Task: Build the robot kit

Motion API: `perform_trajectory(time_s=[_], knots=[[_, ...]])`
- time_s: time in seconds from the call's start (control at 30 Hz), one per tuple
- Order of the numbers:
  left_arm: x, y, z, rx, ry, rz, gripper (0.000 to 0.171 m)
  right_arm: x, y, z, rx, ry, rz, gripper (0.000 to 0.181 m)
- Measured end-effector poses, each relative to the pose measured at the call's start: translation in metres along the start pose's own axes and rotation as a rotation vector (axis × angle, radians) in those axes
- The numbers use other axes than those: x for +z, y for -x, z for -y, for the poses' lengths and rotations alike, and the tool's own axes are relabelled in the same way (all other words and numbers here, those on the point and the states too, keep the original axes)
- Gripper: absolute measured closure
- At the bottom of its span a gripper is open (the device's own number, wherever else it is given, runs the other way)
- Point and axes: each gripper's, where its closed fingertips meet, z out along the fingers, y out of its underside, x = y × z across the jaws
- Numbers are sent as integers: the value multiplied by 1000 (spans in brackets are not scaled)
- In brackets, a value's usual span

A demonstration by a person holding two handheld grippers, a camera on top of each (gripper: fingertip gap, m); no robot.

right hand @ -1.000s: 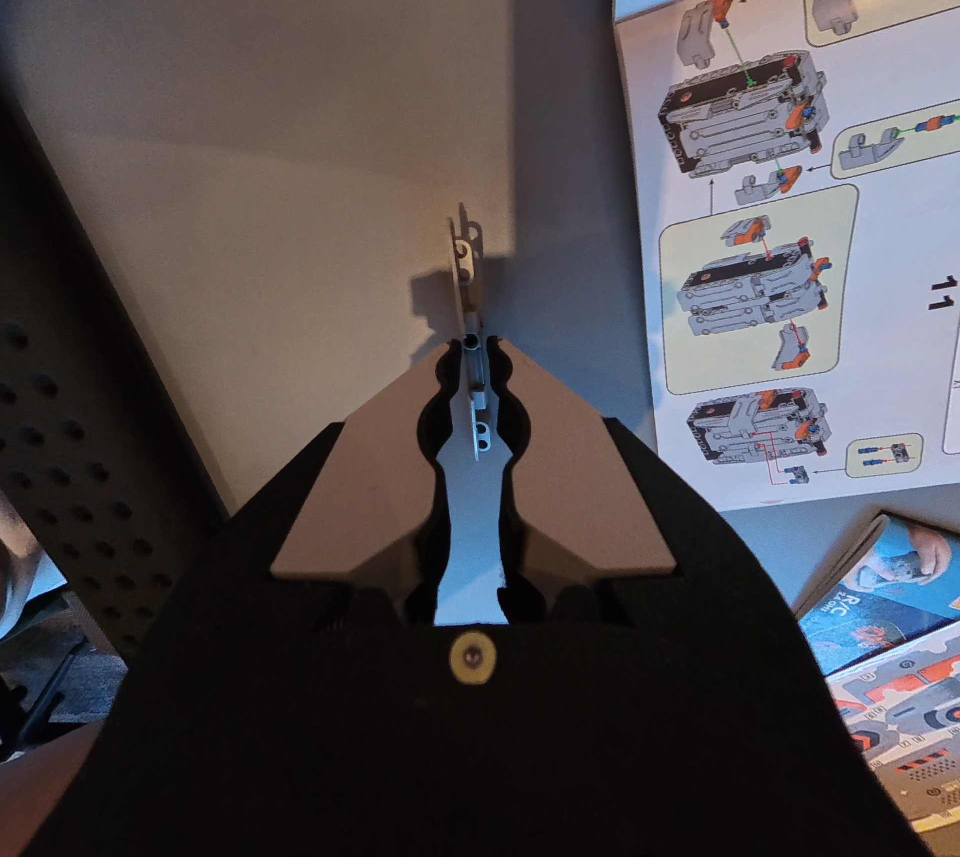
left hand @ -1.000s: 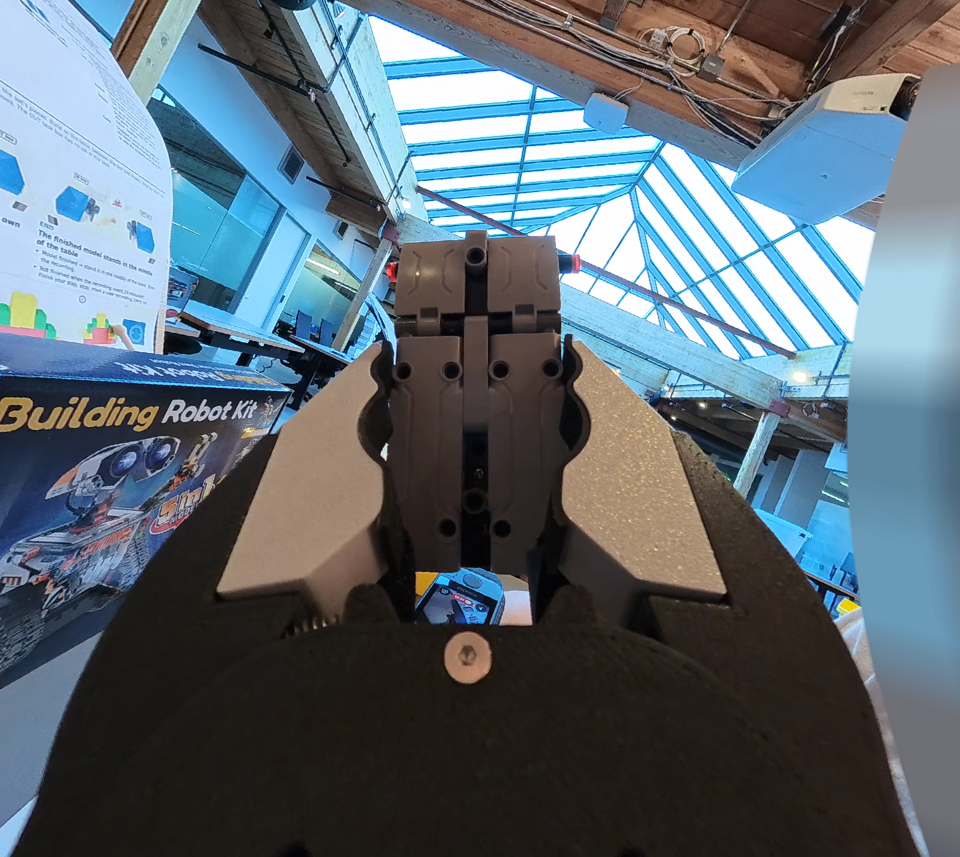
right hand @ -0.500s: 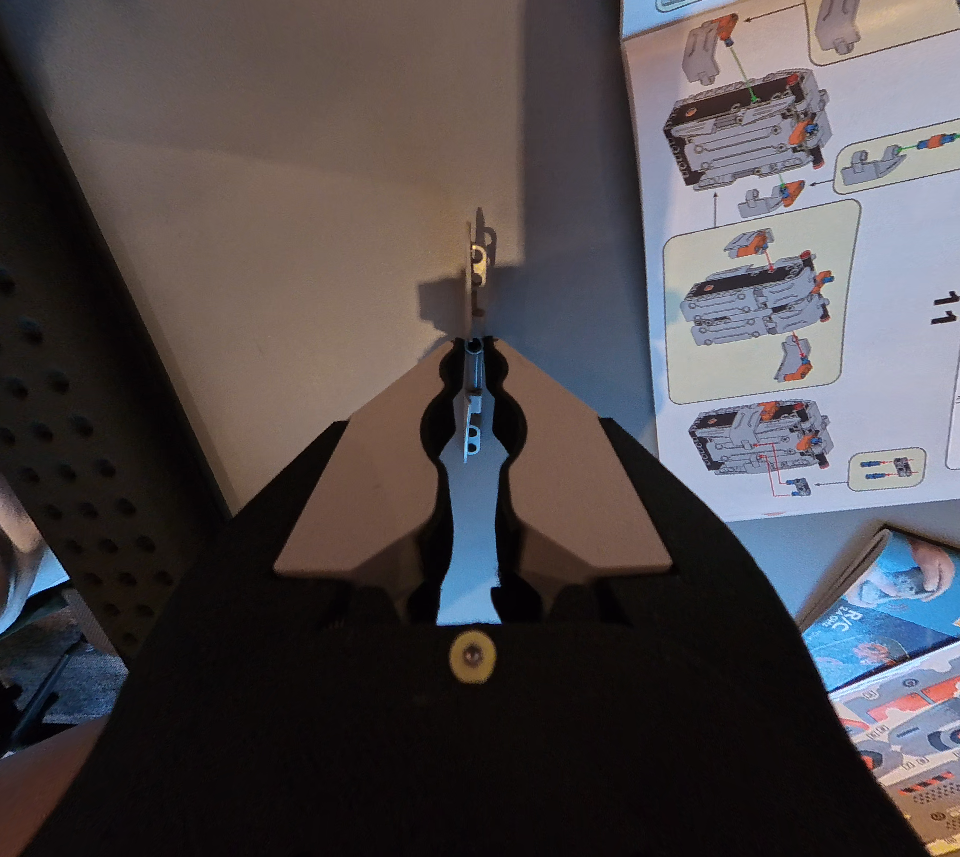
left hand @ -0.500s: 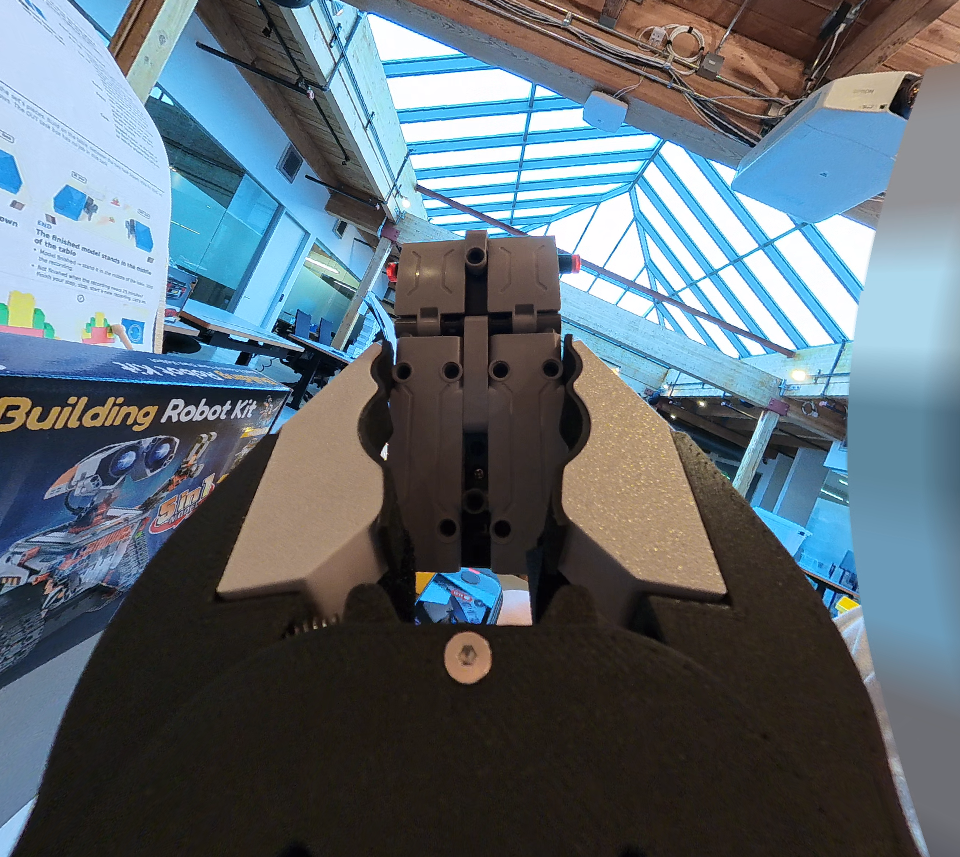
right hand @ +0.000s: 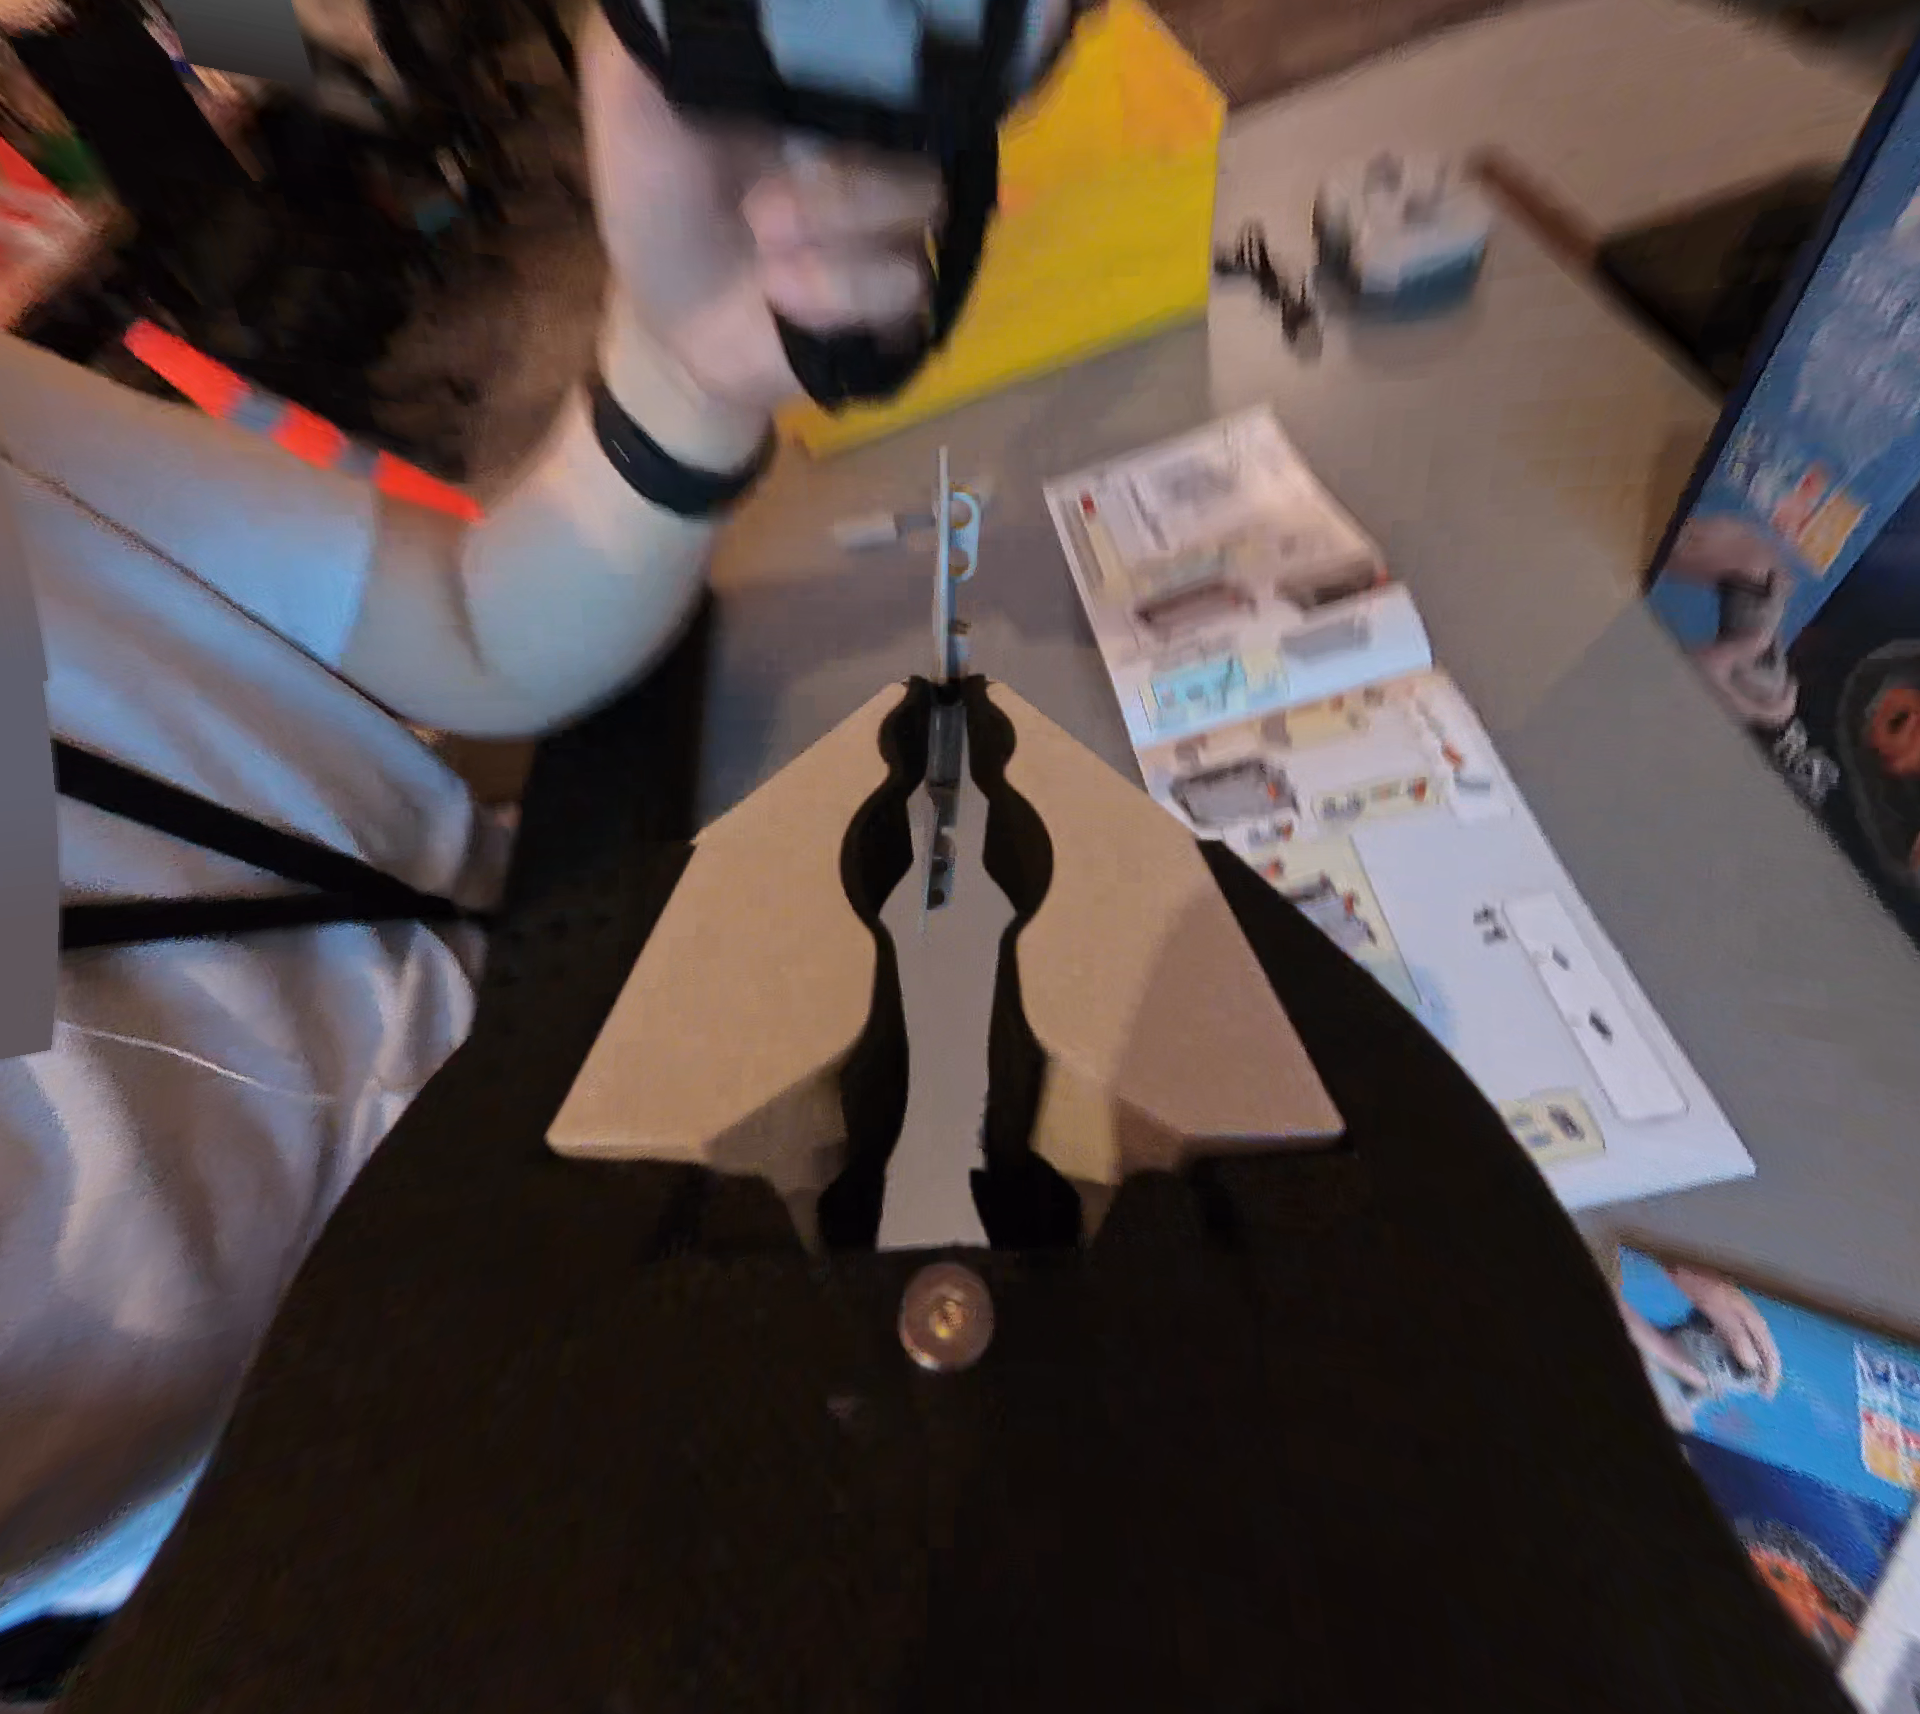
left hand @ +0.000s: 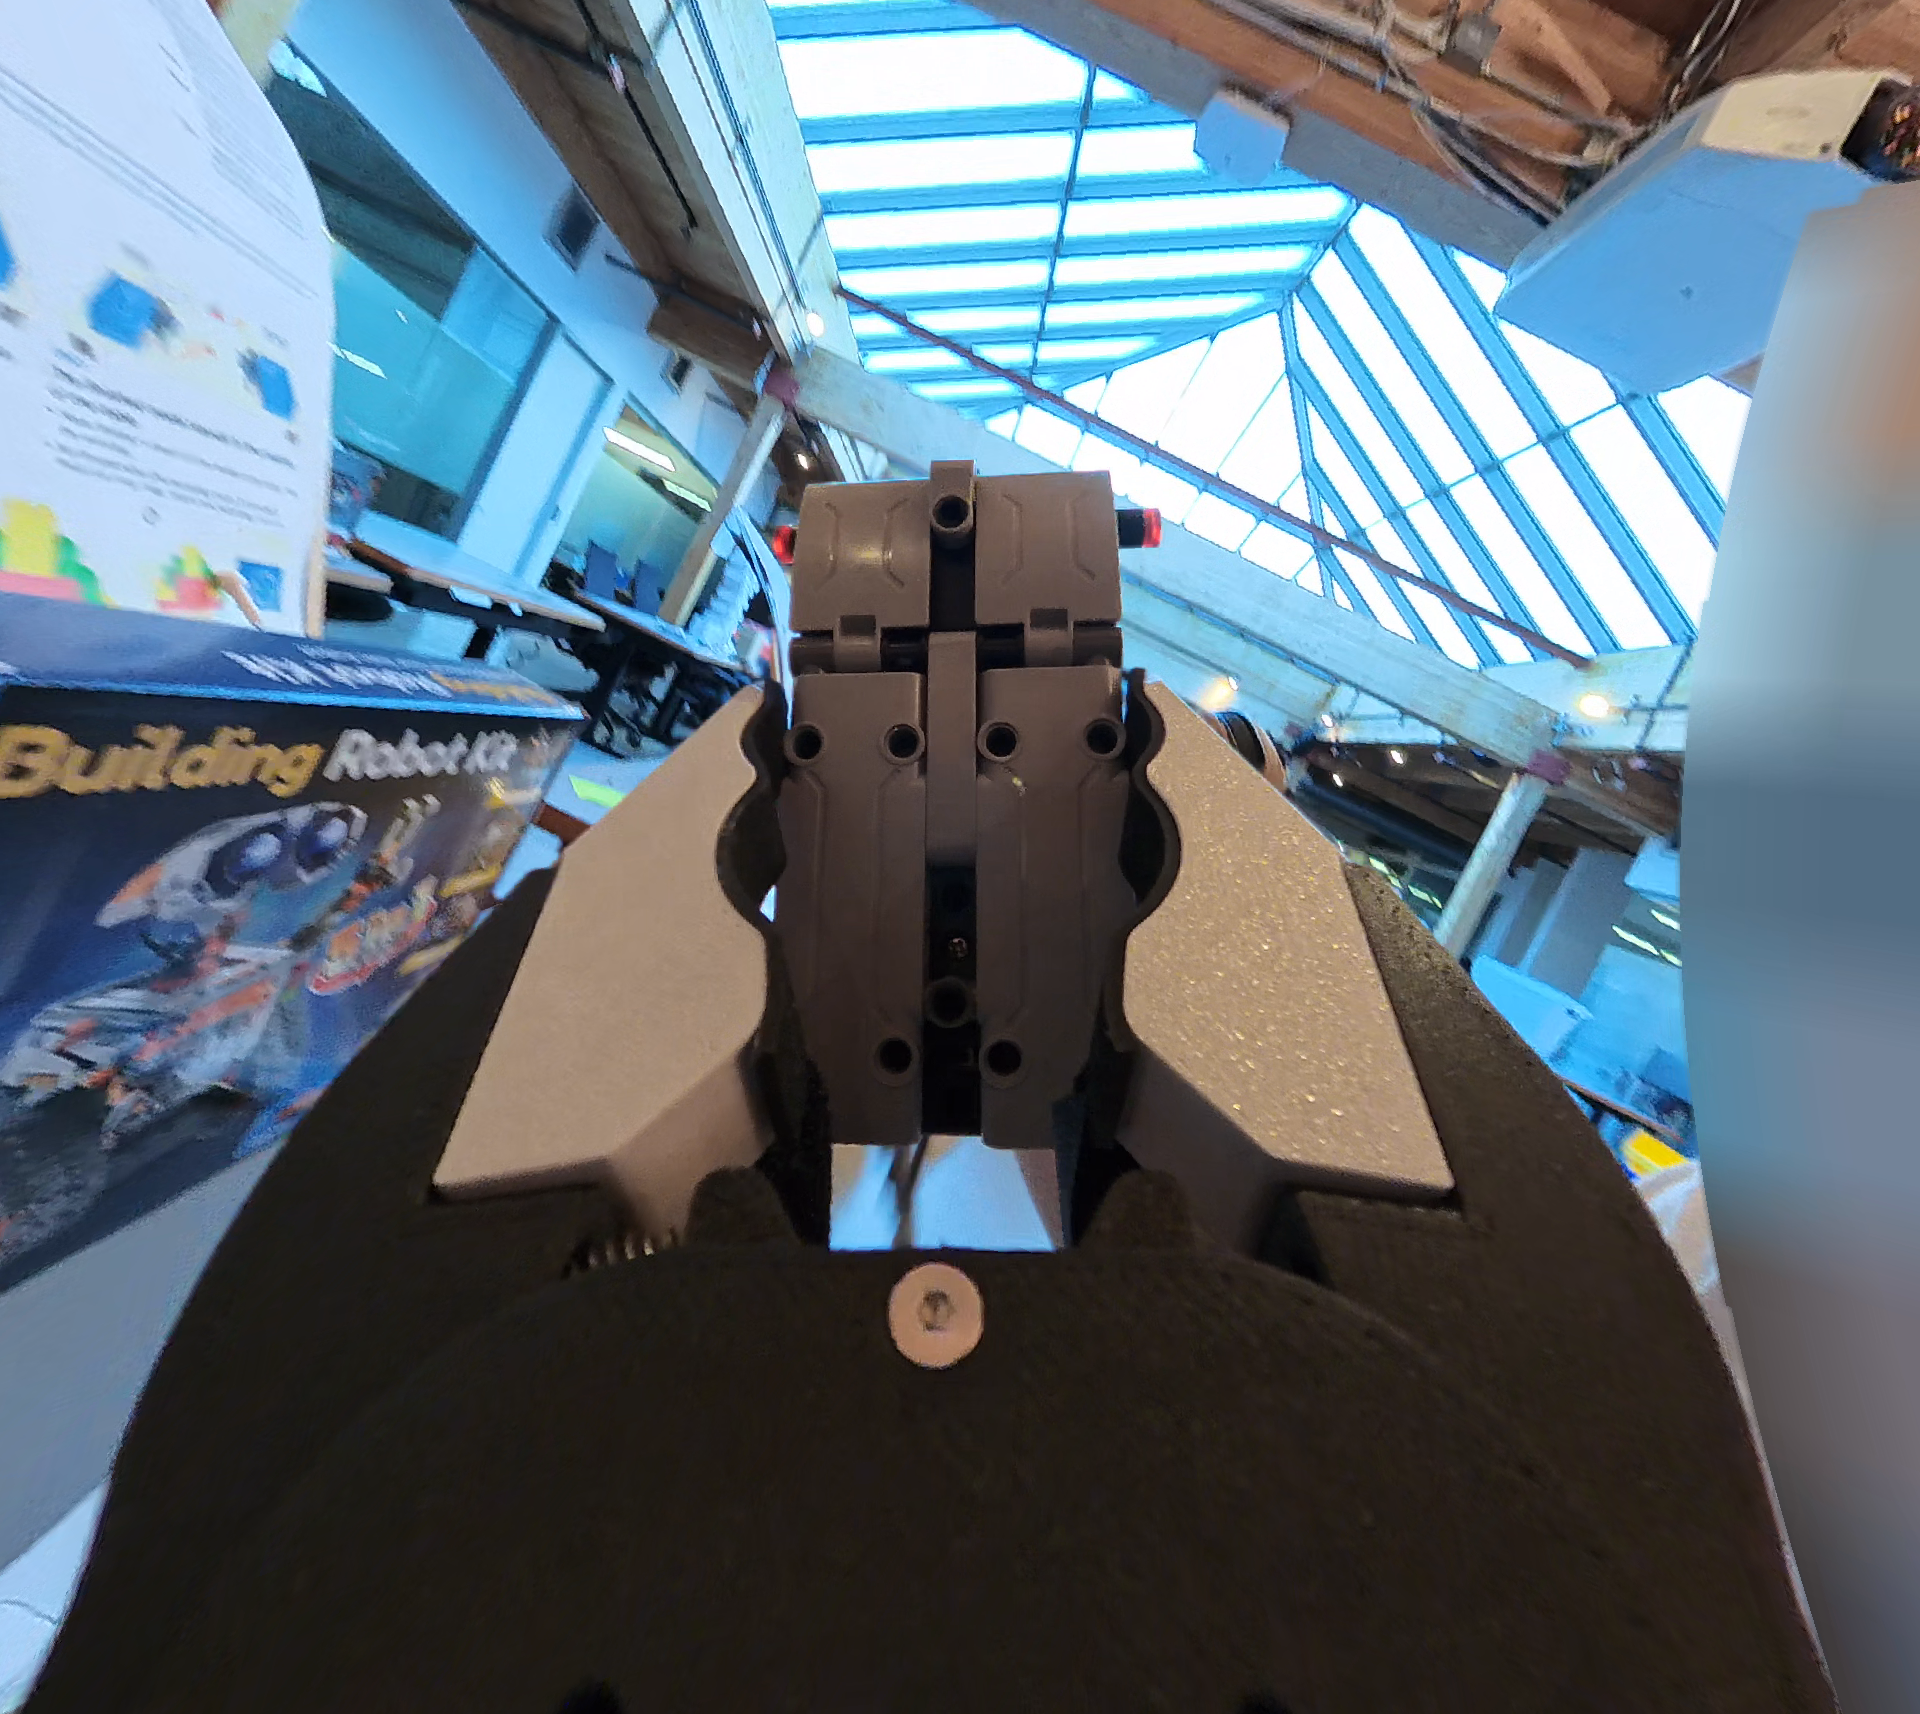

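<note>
We record the left hand-held gripper (left hand: 951, 833) tilted upward toward a timber-beamed ceiling with a glass skylight (left hand: 1091, 210); its two pale grey fingers (left hand: 623, 989) are closed partway against the sides of a dark grey building-block assembly with round pin holes and small red pin ends (left hand: 951, 791), which stands upright between them and rises past the fingertips. At 9 o'clock of that assembly we note a dark blue robot-kit box (left hand: 229, 885), and above it a white printed poster sheet (left hand: 135, 262). A white ceiling projector (left hand: 1683, 241) sits at 2 o'clock. The right hand-held gripper (right hand: 948, 698) points down at the grey bench (right hand: 1507, 438), and this view is motion-blurred. Its fingers are nearly together, pinching a thin pale grey flat plate piece with holes (right hand: 948, 563) edge-on, so that the piece sticks out past the tips toward 12 o'clock. An open white instruction booklet (right hand: 1351, 781) lies on the bench at 2 o'clock of the tips, with a yellow box (right hand: 1101, 210) behind it. At 11 o'clock we see a person's hand (right hand: 748, 241) wearing a black wristband, gripping the other device.
</note>
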Motion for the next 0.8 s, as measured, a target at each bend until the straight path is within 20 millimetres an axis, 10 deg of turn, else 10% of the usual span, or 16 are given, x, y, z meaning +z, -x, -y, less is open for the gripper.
perform_trajectory(time_s=[0.27, 0.8], knots=[[24, -8, -33, -117, 45, -103, 108, -50, 50, 87, 82, -473, 202, 177], [31, -11, -38, -211, -41, -184, 108, -48, 46, 109, 126, -611, 42, 177]])
